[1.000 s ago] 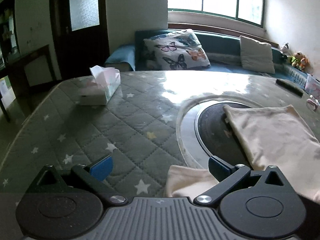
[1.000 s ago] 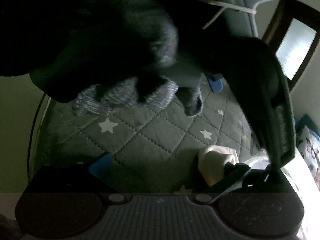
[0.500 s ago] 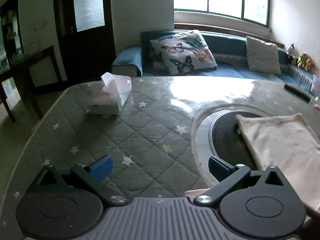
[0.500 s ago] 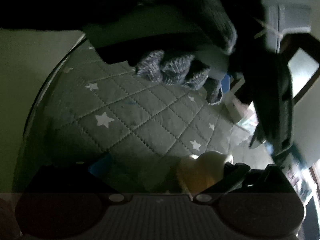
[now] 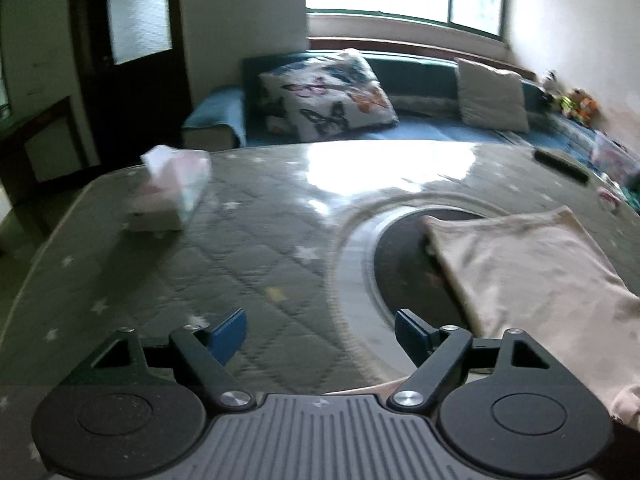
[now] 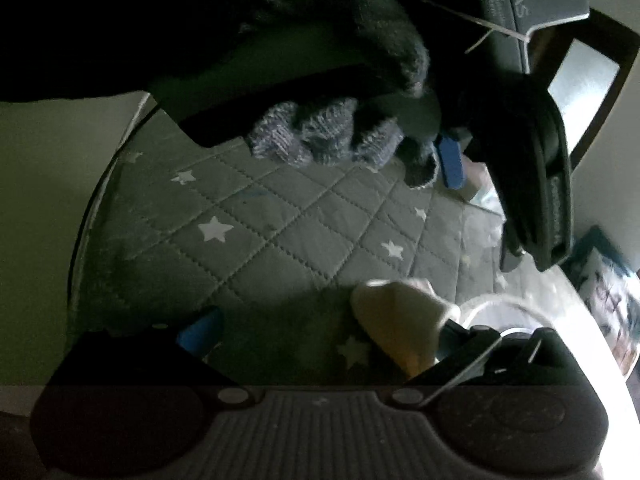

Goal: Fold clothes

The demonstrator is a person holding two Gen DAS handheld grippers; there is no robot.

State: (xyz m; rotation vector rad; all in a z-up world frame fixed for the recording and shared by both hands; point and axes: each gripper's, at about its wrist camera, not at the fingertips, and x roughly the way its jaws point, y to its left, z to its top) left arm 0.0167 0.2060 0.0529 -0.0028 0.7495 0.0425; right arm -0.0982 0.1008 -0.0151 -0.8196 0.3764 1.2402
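A cream garment (image 5: 520,276) lies flat on the right of the table, partly over a dark round inset (image 5: 400,256). My left gripper (image 5: 320,332) hovers over the quilted star cover (image 5: 224,264); its jaws are closing, still wide apart, with nothing between them. A sliver of cream cloth shows just under its body. In the right wrist view a folded cream corner (image 6: 400,320) rests against the right finger of my right gripper (image 6: 328,336), which stands open. Above, a hand in a knit glove (image 6: 320,136) carries the left gripper, one of its blue pads (image 6: 450,160) showing.
A tissue box (image 5: 168,196) stands at the table's far left. A dark remote (image 5: 560,164) lies at the far right edge. Behind the table runs a blue sofa (image 5: 420,80) with cushions. The table's rim (image 6: 88,232) curves at the left of the right wrist view.
The left gripper has drawn off the cream corner that lay by its right finger, and its jaws have narrowed a little. The right gripper has stayed beside the fold.
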